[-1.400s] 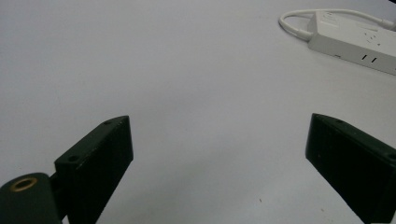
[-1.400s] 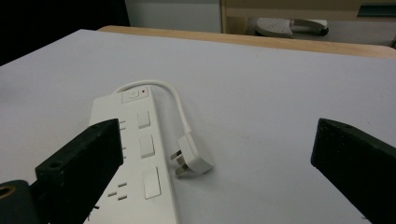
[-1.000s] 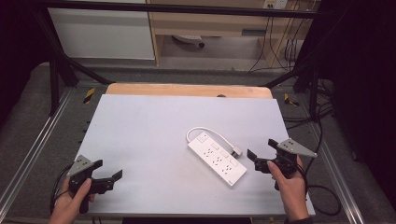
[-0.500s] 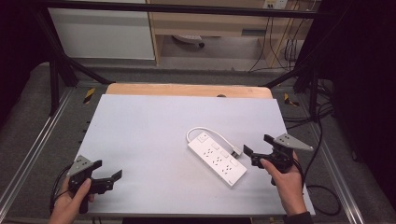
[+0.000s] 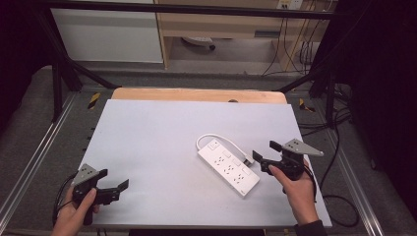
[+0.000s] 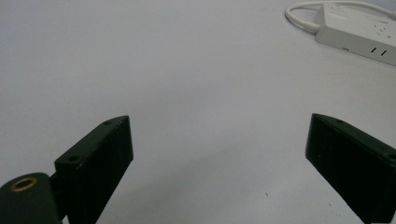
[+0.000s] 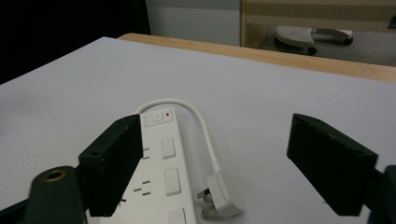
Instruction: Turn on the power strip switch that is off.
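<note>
Right gripper (image 5: 261, 161), jaws apart and just been closing, hovers beside the power strip's (image 5: 229, 166) plug (image 7: 220, 197); left gripper (image 5: 116, 189) gapes on the bare surface (image 5: 157, 132).

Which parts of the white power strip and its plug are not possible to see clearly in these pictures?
- White plastic power strip, right gripper view: near end cut off by the bottom edge, left side hidden behind the black jaw.
- Same strip, left gripper view: cut off by the right edge.
- White plug on its short cable: prongs too small to make out in the high view.
- Socket markings, high view: too small.
</note>
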Motion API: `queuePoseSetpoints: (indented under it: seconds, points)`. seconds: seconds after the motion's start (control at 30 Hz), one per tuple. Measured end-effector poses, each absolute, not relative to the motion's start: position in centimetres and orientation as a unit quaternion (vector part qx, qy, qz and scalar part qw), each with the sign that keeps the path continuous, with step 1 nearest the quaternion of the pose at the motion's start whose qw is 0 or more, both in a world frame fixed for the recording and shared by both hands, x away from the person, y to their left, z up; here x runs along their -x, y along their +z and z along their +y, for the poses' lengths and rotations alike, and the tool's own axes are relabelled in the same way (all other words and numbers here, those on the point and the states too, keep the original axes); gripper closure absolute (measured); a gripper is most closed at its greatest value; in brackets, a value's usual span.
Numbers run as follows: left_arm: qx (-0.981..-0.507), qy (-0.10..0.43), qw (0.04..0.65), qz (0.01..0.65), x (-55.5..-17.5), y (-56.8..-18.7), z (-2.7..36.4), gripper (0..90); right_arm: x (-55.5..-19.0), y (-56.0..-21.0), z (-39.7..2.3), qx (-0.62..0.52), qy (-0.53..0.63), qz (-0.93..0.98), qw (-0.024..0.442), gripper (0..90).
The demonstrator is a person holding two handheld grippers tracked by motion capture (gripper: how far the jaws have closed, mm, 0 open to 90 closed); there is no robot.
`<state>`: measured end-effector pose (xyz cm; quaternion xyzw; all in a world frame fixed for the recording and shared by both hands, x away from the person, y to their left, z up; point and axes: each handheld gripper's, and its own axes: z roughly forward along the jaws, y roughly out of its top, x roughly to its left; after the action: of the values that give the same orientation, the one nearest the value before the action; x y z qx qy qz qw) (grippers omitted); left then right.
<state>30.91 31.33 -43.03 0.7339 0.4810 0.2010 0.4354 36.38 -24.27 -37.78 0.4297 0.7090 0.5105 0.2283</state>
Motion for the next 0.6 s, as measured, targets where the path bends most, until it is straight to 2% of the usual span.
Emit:
queuePoseSetpoints:
  seconds: [0.43, 0.6]
  points:
    - [-0.735, 0.201, 0.432, 0.482, -31.0, -43.1, 31.3, 7.5, -37.0, -37.4, -23.2, -0.419, 0.502, 0.721, 0.229, 38.6]
    - [-0.736, 0.201, 0.432, 0.482, -31.0, -43.1, 31.3, 7.5, -37.3, -37.5, -22.8, -0.417, 0.497, 0.724, 0.234, 48.4]
